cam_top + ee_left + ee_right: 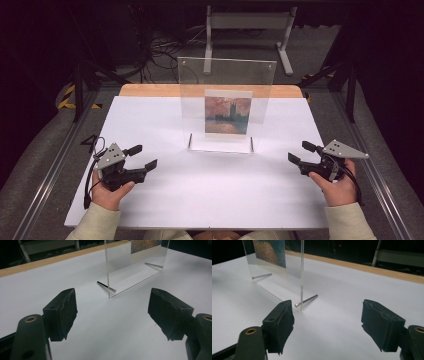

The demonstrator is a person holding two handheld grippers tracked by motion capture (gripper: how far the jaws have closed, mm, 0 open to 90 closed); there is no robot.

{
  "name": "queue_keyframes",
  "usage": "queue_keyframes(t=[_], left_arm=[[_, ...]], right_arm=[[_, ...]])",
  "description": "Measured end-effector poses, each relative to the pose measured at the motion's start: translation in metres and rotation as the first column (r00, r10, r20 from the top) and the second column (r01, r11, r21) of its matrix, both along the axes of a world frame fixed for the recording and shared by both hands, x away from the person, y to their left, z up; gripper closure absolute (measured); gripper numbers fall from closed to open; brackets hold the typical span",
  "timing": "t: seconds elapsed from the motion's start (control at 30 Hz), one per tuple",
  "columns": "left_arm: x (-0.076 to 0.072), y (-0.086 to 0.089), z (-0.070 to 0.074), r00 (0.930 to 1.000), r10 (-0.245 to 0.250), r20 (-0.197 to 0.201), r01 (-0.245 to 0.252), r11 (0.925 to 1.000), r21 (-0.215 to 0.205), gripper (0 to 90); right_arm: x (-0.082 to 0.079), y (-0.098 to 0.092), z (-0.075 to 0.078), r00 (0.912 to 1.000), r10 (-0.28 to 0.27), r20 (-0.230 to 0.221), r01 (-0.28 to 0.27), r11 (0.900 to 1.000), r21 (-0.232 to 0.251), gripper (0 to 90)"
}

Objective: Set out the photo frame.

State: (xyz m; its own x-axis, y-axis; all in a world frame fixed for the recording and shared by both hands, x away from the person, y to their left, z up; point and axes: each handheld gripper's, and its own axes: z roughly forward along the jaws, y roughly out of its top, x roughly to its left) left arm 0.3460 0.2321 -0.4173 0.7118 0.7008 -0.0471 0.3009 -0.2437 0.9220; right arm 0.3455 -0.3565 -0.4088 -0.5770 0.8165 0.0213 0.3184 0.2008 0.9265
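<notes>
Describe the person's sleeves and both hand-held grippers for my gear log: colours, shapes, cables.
Both sleeves are cream. The left hand-held gripper and the right hand-held gripper are black, each topped by a grey three-cornered plate with a black cable trailing. The pads are blocky black foam, and brass-coloured rings sit in the jaw arms.

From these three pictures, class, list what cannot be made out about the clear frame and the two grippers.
- Acrylic picture frame: its top is cut off by the upper edge in both gripper views.
- Painting print: too small and blurred in the high view to read detail; only a corner shows in the left gripper view.
- Left gripper and right gripper: their undersides are hidden by the hands in the high view.
</notes>
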Motion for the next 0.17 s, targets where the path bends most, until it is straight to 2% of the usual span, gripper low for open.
queue_keyframes(t=[0.07,0.17], left_arm=[[0.0014,0.0010,-0.0031,1.0000,0.002,-0.008,-0.002,1.0000,-0.008,23.3],[0.0034,0.0026,-0.0059,0.9999,0.006,-0.015,-0.007,0.9999,-0.009,22.7]], right_arm=[[0.0003,-0.0011,-0.0057,0.9999,-0.002,-0.011,0.002,1.000,-0.018,24.9],[0.0009,-0.0012,-0.0091,0.9998,0.003,-0.019,-0.003,1.000,-0.013,24.3]])
